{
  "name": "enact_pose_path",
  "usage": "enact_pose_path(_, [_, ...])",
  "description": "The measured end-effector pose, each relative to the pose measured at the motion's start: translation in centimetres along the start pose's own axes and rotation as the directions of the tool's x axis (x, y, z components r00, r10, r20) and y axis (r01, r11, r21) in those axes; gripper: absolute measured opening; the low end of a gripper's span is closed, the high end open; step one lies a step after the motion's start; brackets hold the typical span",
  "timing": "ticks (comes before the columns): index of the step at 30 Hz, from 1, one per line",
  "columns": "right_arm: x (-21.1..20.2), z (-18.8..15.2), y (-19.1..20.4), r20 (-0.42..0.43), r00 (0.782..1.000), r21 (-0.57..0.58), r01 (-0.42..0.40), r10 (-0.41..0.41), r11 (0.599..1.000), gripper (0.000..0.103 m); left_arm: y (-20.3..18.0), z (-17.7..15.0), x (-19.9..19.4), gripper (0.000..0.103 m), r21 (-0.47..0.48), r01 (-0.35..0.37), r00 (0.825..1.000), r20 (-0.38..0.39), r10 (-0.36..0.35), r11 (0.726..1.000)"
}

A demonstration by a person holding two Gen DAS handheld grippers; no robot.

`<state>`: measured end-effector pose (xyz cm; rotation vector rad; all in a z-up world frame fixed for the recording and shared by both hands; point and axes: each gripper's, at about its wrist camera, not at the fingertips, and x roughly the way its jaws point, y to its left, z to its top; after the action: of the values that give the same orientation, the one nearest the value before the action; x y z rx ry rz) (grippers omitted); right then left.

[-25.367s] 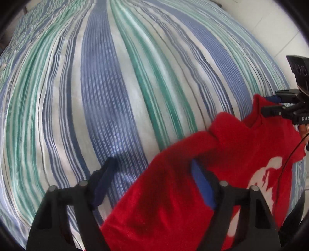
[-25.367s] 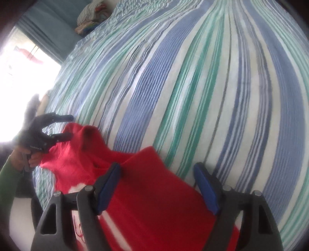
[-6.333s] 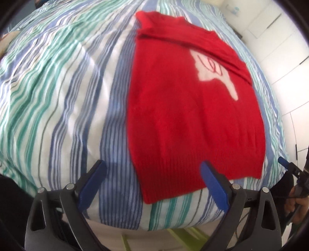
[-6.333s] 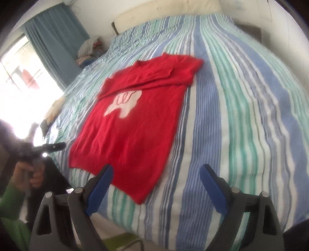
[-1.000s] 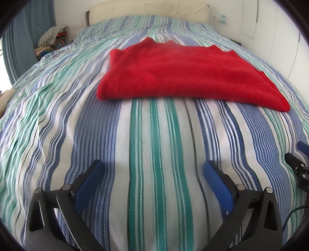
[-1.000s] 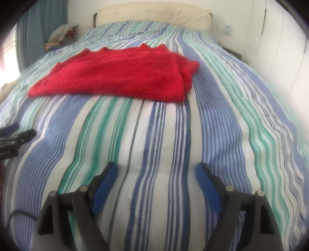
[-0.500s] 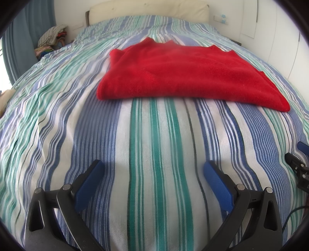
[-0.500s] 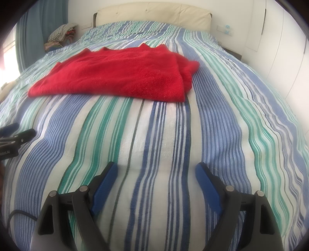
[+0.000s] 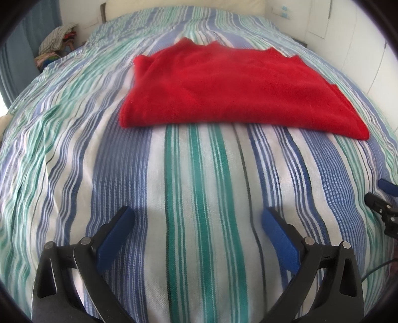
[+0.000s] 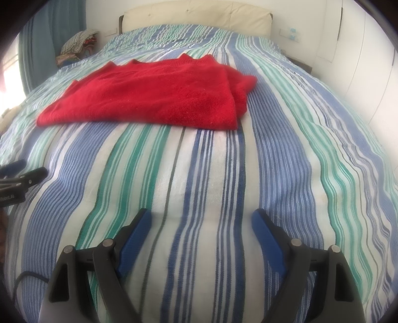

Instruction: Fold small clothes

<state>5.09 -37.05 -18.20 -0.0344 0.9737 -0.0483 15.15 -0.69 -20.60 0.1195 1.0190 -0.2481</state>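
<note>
A red knitted sweater [image 9: 231, 89] lies folded into a flat rectangle on the striped bed, far ahead of both grippers; it also shows in the right wrist view [image 10: 154, 94]. My left gripper [image 9: 197, 218] is open and empty, low over the bedspread near the bed's front edge. My right gripper [image 10: 201, 220] is open and empty, likewise low over the bedspread. Each gripper's fingertips show at the side of the other view: the right one [image 9: 380, 196], the left one [image 10: 22, 174].
The blue, green and white striped bedspread [image 9: 199, 174] covers the whole bed. A cream headboard [image 10: 196, 15] stands at the far end. A pile of clothes [image 10: 77, 42] sits at the far left by a blue curtain [image 10: 52, 32]. White cupboard doors [image 10: 368, 57] line the right.
Nothing has visibly changed over the last second. Earlier the sweater lay spread flat with its white print up; now it lies folded.
</note>
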Motion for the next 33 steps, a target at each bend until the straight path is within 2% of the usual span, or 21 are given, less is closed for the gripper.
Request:
enact_pose_path(1, [-0.1,0.7,-0.5,-0.041,0.999,0.006,-0.027,0.027,1.000,0.082,0.3,0.2,-0.8,0.101,-0.003,0.023,1.000,-0.004,-0.023,1.000])
enact_pose_path(3, [-0.6,2.5,-2.0,-0.101,0.988,0.042,-0.110,0.114,0.993,0.081,1.2,0.3,-3.0,0.101,-0.030,0.084,0.995,0.051,-0.082,0.996])
enact_pose_path(5, [-1.6,4.9,-4.3,-0.065,0.978,0.108,-0.191,0.199,0.976,0.081,2.1,0.1,-4.5,0.101,-0.052,0.124,0.988,0.101,-0.119,0.991])
enact_pose_path(8, [-1.4,9.2,-8.3,0.023,0.970,0.217,-0.242,0.243,0.946,0.081,3.3,-0.9,-4.9,0.101,-0.099,0.129,0.984,0.137,-0.115,0.987])
enact_pose_path(10, [0.5,11.9,-10.2,0.037,0.968,0.275,-0.249,0.249,0.929,0.081,4.3,-2.4,-4.5,0.101,-0.155,0.140,0.981,0.155,-0.116,0.978])
enact_pose_path(13, [4.9,14.3,-11.5,0.005,0.960,0.359,-0.262,0.279,0.896,0.081,5.6,-3.8,-2.9,0.101,-0.251,0.163,0.985,0.100,-0.142,0.954])
enact_pose_path(15, [7.7,14.7,-11.6,0.004,0.946,0.420,-0.296,0.325,0.858,0.081,5.4,-3.2,-3.0,0.101,-0.245,0.165,0.983,0.114,-0.141,0.955])
enact_pose_path(16, [8.9,14.6,-11.2,-0.002,0.933,0.450,-0.321,0.361,0.833,0.077,5.4,-3.0,-3.3,0.101,-0.228,0.155,0.984,0.127,-0.129,0.961])
enact_pose_path(17, [9.7,14.6,-10.8,-0.011,0.930,0.458,-0.322,0.367,0.829,0.072,5.4,-2.7,-3.5,0.101,-0.209,0.138,0.984,0.136,-0.111,0.968])
enact_pose_path(19, [9.7,15.1,-9.6,-0.049,0.947,0.403,-0.272,0.318,0.874,0.010,5.7,-2.2,-3.9,0.101,-0.179,0.097,0.986,0.150,-0.070,0.979])
enact_pose_path(21, [8.2,16.0,-8.4,-0.064,0.959,0.379,-0.231,0.274,0.896,0.010,6.6,-1.8,-4.3,0.101,-0.177,0.062,0.986,0.163,-0.033,0.982])
enact_pose_path(22, [6.8,16.9,-7.6,-0.044,0.960,0.364,-0.243,0.277,0.899,0.009,7.2,-1.6,-4.4,0.101,-0.187,0.053,0.985,0.172,-0.020,0.981])
enact_pose_path(25, [2.5,20.7,-4.0,0.032,0.942,0.287,-0.330,0.335,0.899,0.009,9.3,-1.0,-5.1,0.101,-0.238,0.050,0.978,0.209,0.001,0.970])
enact_pose_path(28, [0.5,24.5,1.5,0.038,0.905,0.220,-0.420,0.423,0.880,0.010,11.4,-0.7,-5.6,0.101,-0.276,0.015,0.972,0.228,0.051,0.961])
enact_pose_path(31, [1.4,27.1,8.2,0.000,0.879,0.150,-0.471,0.476,0.869,0.009,13.4,-1.0,-5.8,0.101,-0.319,-0.029,0.967,0.230,0.107,0.947])
enact_pose_path(33, [3.1,27.8,13.0,-0.028,0.880,0.089,-0.469,0.473,0.878,0.010,14.7,-1.3,-5.6,0.101,-0.353,-0.033,0.968,0.221,0.118,0.935])
